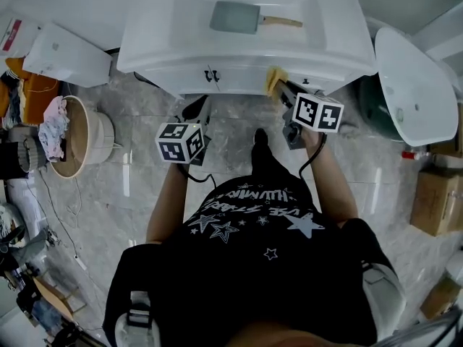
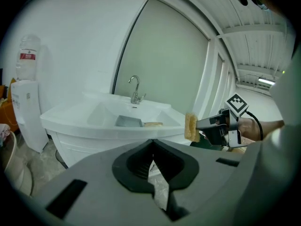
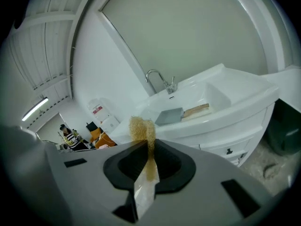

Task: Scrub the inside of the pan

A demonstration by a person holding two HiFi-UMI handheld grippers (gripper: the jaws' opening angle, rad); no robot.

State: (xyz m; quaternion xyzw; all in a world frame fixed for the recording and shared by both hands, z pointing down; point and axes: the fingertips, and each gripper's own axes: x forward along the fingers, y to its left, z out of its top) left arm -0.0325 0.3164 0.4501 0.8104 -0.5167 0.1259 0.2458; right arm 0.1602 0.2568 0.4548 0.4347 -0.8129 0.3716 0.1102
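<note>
One pan (image 1: 235, 17), one white sink (image 1: 145, 45) and one tap (image 2: 135, 89) at top centre; one sponge (image 1: 275, 79); two grippers mid-frame, the left gripper (image 1: 197, 110) and right gripper (image 1: 283, 90); one basket (image 1: 81, 137) at middle left; one cardboard box (image 1: 436, 201) at the right edge

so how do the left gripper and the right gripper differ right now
The right gripper is shut on a yellow scrubbing sponge; the left gripper is shut on nothing. The right gripper is held further forward, nearer the white sink, than the left gripper. Both point toward the sink, where the grey square pan lies.
</note>
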